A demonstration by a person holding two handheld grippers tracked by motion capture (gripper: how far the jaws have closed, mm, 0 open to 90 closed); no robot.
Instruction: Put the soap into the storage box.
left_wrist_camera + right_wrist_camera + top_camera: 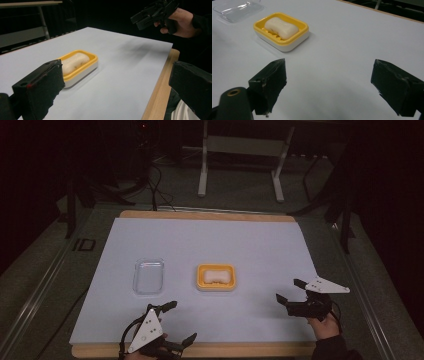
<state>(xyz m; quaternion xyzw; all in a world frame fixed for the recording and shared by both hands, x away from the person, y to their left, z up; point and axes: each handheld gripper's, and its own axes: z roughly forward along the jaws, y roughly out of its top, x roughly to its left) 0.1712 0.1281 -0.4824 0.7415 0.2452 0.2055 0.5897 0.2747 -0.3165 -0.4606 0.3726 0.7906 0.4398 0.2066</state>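
Observation:
A yellow soap dish (216, 267) with a white bar of soap (216, 277) in it sits mid-table on a white sheet (225, 235). To its left lies a clear plastic tray (148, 276), with nothing in it. My left gripper (180, 322) is open near the front edge, below and between tray and dish. Over the sheet's right edge my right gripper (290, 290) is open too, jaws turned toward the dish. In the left gripper view the open left gripper (117, 87) faces the dish (83, 72) and soap (73, 61). In the right gripper view the right gripper (332, 82) is wide open, well short of the dish (287, 46), soap (280, 25) and clear tray (237, 8).
The sheet covers a wooden table top whose front edge (250, 349) shows bare. Behind the table stands a white metal frame (240, 150) with cables (157, 180) on the dark floor. The person's hand with the right gripper (152, 12) shows in the left gripper view.

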